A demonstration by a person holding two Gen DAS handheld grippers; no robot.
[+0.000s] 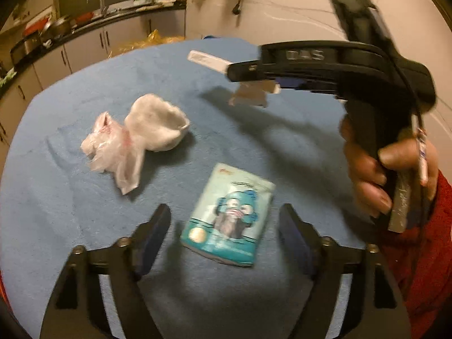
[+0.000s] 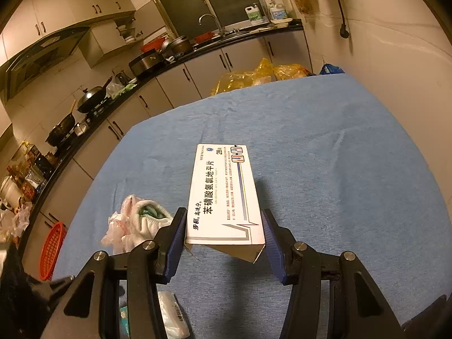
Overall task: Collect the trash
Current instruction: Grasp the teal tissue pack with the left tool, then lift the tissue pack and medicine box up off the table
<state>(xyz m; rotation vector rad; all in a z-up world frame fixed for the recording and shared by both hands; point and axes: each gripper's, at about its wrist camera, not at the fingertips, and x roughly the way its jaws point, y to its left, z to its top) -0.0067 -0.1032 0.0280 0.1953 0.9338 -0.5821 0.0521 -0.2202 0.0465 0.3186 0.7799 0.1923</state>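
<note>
Right tool (image 2: 224,234) grips the medicine box (image 2: 223,195); only the left wrist view shows the teal packet (image 1: 228,217) between the wide left tool (image 1: 226,227), wrappers (image 1: 135,138) at 10 o'clock.

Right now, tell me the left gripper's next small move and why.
Probably lower the left gripper straight down and close on the teal packet. Its jaws are open with the packet lying flat on the blue cloth between them, while the right gripper already holds the white box.
</note>
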